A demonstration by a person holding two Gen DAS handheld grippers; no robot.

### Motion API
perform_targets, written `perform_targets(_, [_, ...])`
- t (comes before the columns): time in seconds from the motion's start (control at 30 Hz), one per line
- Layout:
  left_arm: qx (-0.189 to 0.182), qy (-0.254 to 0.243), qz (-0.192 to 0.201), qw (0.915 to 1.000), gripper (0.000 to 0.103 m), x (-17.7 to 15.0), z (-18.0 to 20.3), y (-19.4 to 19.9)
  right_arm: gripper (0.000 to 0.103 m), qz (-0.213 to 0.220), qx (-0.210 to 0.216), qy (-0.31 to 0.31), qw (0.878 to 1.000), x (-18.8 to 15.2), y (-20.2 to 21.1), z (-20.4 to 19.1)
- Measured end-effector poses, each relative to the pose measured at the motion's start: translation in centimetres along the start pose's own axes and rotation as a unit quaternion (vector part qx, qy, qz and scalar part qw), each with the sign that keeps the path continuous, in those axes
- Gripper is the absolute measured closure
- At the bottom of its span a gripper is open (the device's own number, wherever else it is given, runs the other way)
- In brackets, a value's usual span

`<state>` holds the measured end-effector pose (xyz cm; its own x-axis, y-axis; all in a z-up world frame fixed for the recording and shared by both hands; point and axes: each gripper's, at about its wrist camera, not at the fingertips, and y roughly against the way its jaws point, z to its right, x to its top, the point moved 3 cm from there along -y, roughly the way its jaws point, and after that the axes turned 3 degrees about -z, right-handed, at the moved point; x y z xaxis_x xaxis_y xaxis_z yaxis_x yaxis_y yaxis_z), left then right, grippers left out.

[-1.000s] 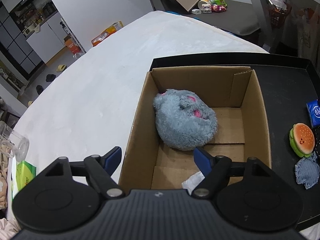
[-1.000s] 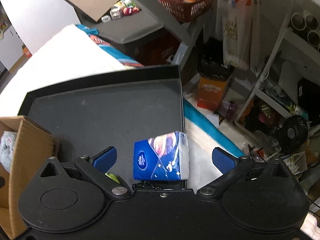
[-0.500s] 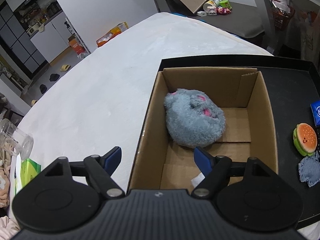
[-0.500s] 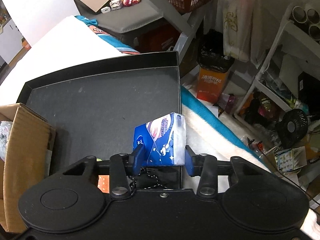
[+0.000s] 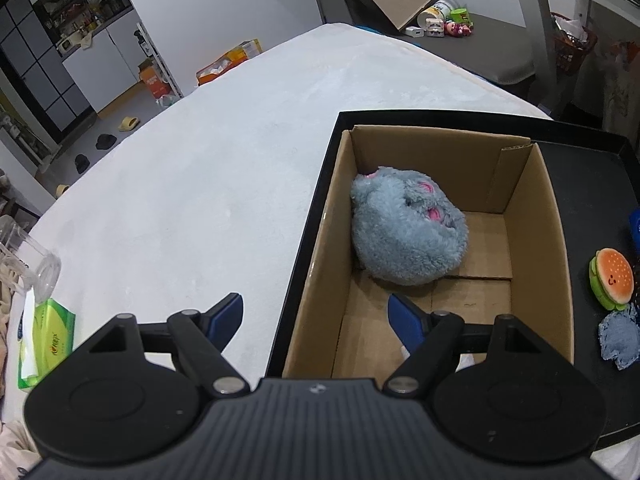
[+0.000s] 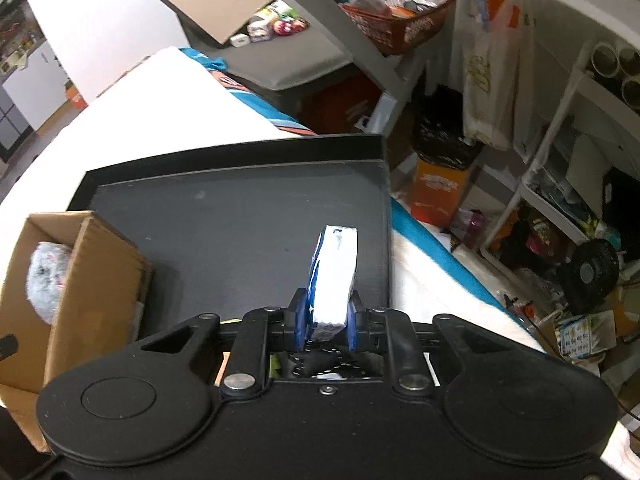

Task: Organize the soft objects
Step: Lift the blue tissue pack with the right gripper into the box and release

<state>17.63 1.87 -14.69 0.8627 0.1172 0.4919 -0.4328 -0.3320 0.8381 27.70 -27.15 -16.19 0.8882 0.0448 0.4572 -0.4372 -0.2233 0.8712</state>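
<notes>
The cardboard box (image 5: 532, 216) is plain matt brown card with raw creased flaps. Inside it, the grey plush toy (image 5: 404, 232) looks shaggy and soft. The black tray (image 6: 240, 216) has a dull, faintly scuffed floor. The tissue pack (image 6: 334, 276) wears glossy plastic film. The burger toy (image 5: 612, 278) looks velvety.

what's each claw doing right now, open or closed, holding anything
Left claw: open, holding nothing, over the near end of the cardboard box.
Right claw: closed on the blue tissue pack.
</notes>
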Motion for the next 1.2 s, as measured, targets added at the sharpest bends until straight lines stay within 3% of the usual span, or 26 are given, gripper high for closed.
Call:
perform_targets(0.6, [-0.044,0.029,-0.003,0.9986,0.025,-0.3,-0.6,-0.9,0.084,0.047,0.069,0.043,0.996,0.8,3.8,-5.3])
perform_targets(1.2, [-0.076,0.043,0.002,0.9962,0.026,-0.6,-1.2,-1.5,0.084,0.062,0.081,0.095,0.990,1.1,4.9,-11.1])
